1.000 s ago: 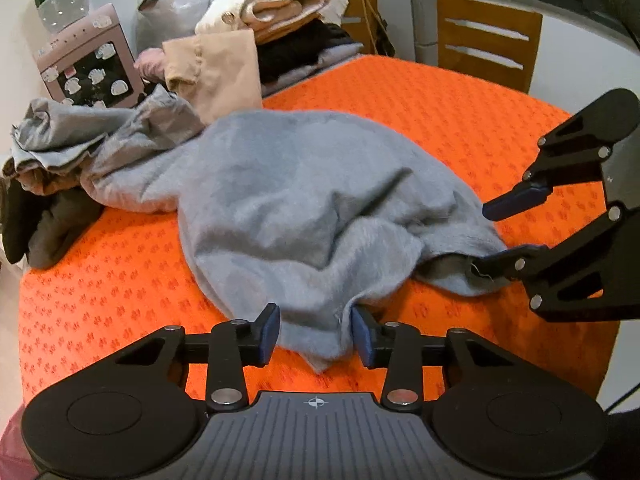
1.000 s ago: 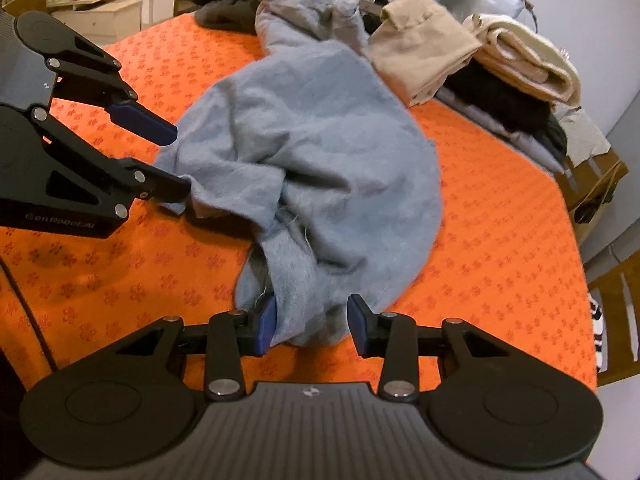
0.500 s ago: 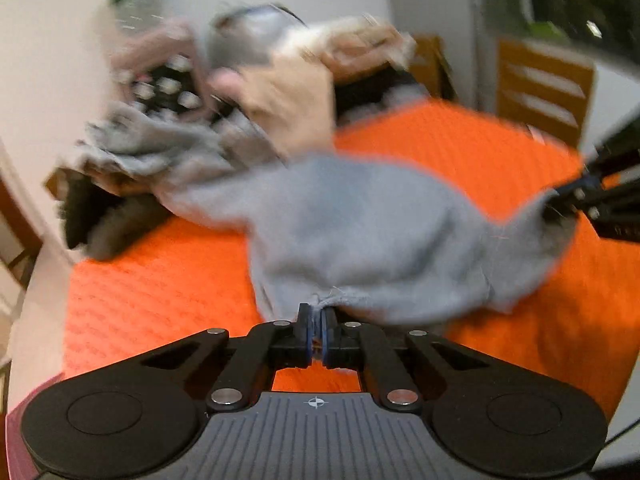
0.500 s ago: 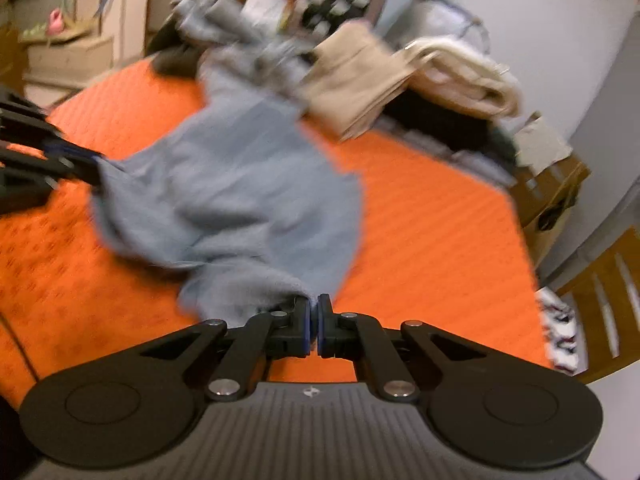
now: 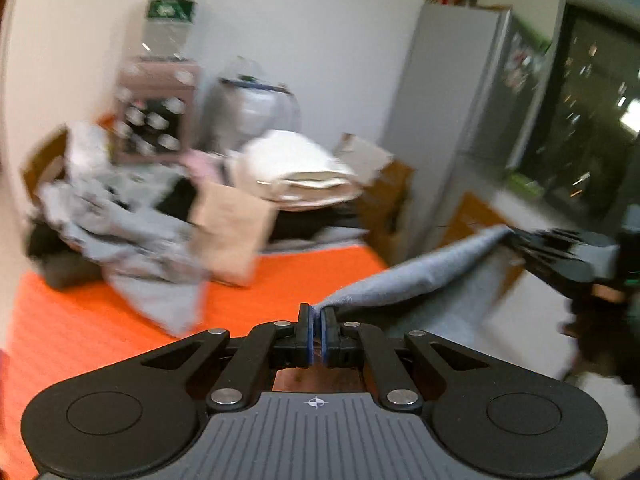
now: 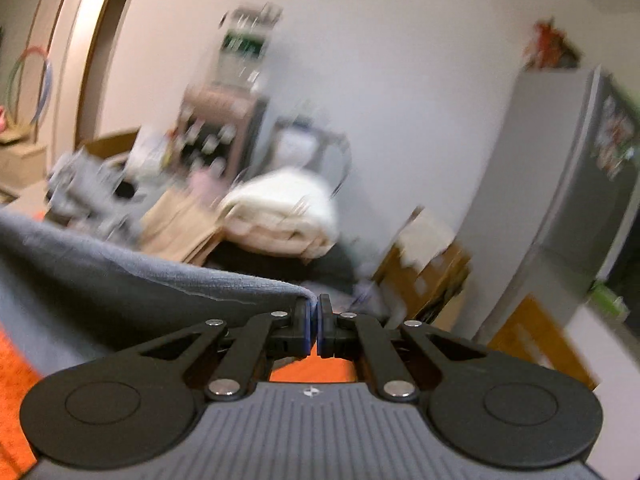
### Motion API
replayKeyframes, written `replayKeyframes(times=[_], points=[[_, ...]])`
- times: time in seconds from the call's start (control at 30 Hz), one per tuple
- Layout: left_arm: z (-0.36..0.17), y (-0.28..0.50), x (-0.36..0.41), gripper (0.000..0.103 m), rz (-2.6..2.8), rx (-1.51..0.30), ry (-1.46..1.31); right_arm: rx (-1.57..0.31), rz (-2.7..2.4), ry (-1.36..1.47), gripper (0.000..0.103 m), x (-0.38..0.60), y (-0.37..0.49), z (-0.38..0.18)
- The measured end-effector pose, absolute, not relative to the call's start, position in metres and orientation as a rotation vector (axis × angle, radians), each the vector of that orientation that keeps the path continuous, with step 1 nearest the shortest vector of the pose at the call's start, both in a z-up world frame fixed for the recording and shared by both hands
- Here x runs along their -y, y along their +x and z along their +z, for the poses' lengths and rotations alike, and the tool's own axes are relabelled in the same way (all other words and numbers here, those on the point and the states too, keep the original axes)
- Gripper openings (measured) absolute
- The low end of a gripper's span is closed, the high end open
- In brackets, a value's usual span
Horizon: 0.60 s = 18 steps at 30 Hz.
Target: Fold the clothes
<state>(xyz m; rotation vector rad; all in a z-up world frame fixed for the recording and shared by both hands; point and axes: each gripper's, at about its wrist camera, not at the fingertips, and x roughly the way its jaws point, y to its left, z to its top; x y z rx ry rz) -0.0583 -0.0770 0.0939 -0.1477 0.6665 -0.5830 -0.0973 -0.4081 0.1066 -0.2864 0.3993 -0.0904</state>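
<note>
Left wrist view: left hand-held gripper (image 5: 318, 330) is clamped on a corner of the grey garment (image 5: 404, 284), which is stretched in the air above the orange counter (image 5: 92, 328) to the right hand-held gripper (image 6: 314, 322), also clamped on it.

We look forward from each wrist along its own fingers (image 5: 308, 334), low over the orange surface (image 5: 80, 328) and toward the white wall. Our left view faces the clothes pile (image 5: 224, 208) from near, and catches the right gripper (image 5: 516, 236) at its right edge. Our right view sits close behind its fingers (image 6: 305, 330), tilted higher. Both share the pile, the cream folded stack (image 6: 280, 216), the grey fridge (image 6: 552, 176) and the stretched grey garment (image 6: 120, 276).
</note>
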Motion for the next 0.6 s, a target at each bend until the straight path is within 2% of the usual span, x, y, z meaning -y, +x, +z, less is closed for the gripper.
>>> replayKeyframes(times=[0.13, 0.27, 0.6], points=[[0.096, -0.065, 0.083, 0.006, -0.667, -0.771, -0.324, -0.315, -0.083, -0.361, 0.004, 0.428, -0.091, 0.147], [0.066, -0.073, 0.071, 0.006, -0.623, -0.827, -0.419, -0.299, -0.004, -0.431, 0.004, 0.419, -0.061, 0.152], [-0.026, -0.087, -0.004, 0.005, -0.275, -0.997, -0.418, -0.455, 0.345, -0.542, 0.004, 0.282, 0.03, 0.052]])
